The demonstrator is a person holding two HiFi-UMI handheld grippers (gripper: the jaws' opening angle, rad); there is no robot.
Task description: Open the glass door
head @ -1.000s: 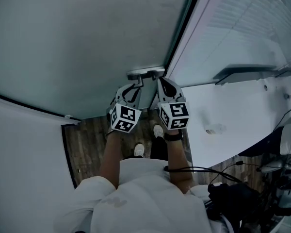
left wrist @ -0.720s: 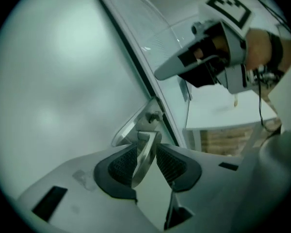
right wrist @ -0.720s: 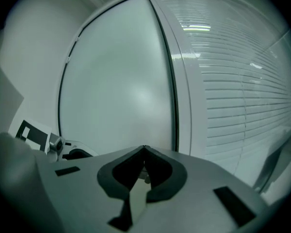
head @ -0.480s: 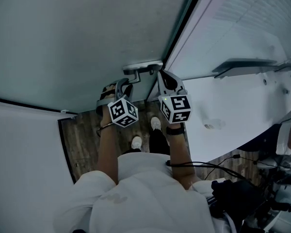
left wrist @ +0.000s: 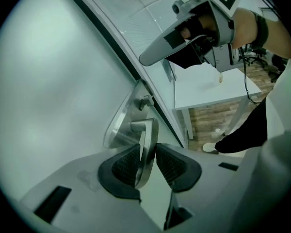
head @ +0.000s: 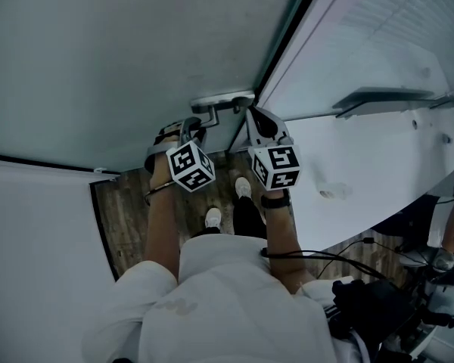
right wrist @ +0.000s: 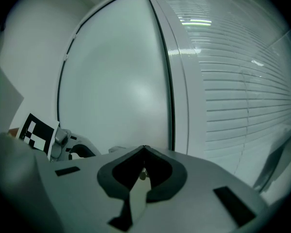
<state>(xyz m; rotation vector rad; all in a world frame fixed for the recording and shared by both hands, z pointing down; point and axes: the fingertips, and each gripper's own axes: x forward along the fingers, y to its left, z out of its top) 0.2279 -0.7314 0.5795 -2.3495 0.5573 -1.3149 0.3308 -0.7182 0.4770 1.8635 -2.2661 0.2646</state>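
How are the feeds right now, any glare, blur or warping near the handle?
Head view: dim, bluish, but the handle reads clearly. Left gripper view: fisheye curves the frame, corners black, handle sharp between the jaws of the left hand-held gripper. Right gripper view: light glare on the blinds, right hand-held gripper shut.

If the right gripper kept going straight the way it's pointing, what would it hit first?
Probably the frosted glass door, near its dark edge; depth is hard to judge.

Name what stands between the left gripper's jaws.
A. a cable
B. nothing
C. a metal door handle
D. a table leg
C: in the left gripper view the metal door handle stands upright between the two jaws, against the glass door.
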